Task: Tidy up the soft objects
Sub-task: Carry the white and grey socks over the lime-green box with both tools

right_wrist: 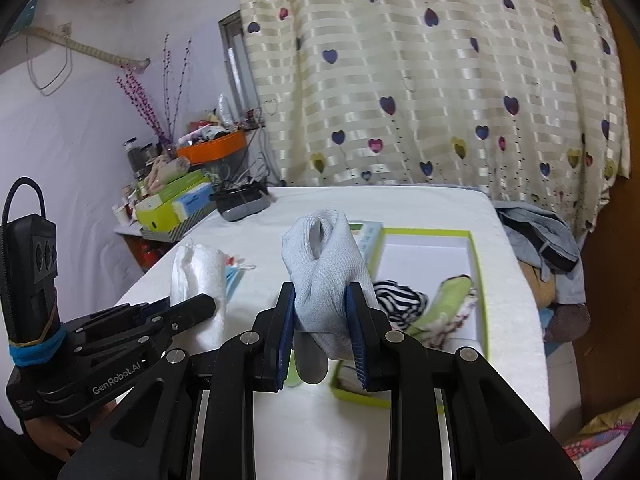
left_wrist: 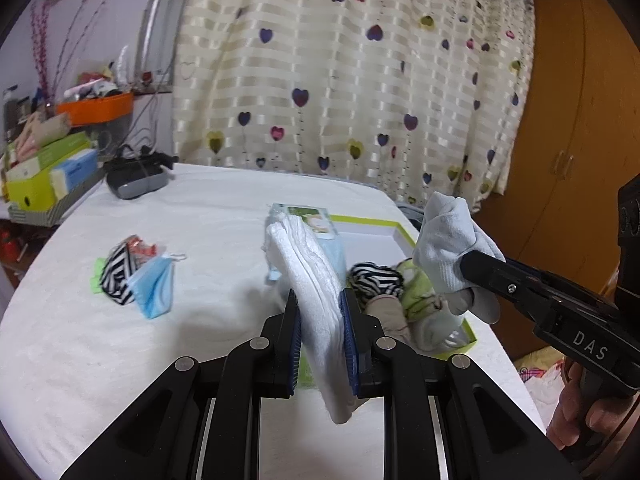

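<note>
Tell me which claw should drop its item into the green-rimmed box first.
Right. The right claw holds the pale blue sock directly over the green-rimmed box, beside the socks inside. The left claw grips the white towel over the table.

At the right edge of the left wrist view, the black body of the right gripper (left_wrist: 476, 268) bears the white letters "DAS". At lower left of the right wrist view, the body of the left gripper (right_wrist: 200, 308) reads "GenRobot.AI" in white. Print on the boxes and packets is too small to read.
</note>
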`<state>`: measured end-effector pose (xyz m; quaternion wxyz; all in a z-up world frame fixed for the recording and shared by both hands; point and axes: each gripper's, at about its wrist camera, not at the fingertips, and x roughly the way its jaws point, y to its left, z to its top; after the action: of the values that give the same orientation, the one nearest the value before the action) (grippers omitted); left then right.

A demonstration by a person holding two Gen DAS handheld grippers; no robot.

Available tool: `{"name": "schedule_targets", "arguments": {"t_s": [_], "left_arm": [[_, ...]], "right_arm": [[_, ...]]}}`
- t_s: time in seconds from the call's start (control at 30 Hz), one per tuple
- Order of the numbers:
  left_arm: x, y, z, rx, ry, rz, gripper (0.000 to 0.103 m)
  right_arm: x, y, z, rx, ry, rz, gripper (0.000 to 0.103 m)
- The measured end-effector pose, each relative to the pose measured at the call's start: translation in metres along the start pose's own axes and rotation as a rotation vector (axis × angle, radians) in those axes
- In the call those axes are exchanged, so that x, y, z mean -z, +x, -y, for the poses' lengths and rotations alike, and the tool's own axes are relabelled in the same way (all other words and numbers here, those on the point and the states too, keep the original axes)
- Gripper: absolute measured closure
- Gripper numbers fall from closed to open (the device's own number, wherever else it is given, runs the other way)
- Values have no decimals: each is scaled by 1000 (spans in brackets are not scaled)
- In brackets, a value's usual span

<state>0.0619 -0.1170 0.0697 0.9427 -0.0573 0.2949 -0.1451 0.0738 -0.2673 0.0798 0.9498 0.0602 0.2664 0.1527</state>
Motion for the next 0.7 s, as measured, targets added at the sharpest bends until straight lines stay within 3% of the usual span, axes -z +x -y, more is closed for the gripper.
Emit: {"name": "schedule_targets", "arguments": {"t_s": [0.4, 0.7], "left_arm": [[-1, 16, 34, 72, 50, -20, 86], [5, 37, 55, 127, 71, -67, 86]], "right_arm": [[8, -14, 39, 67, 59, 2, 77], [24, -7, 75, 118, 116, -52, 77]]}}
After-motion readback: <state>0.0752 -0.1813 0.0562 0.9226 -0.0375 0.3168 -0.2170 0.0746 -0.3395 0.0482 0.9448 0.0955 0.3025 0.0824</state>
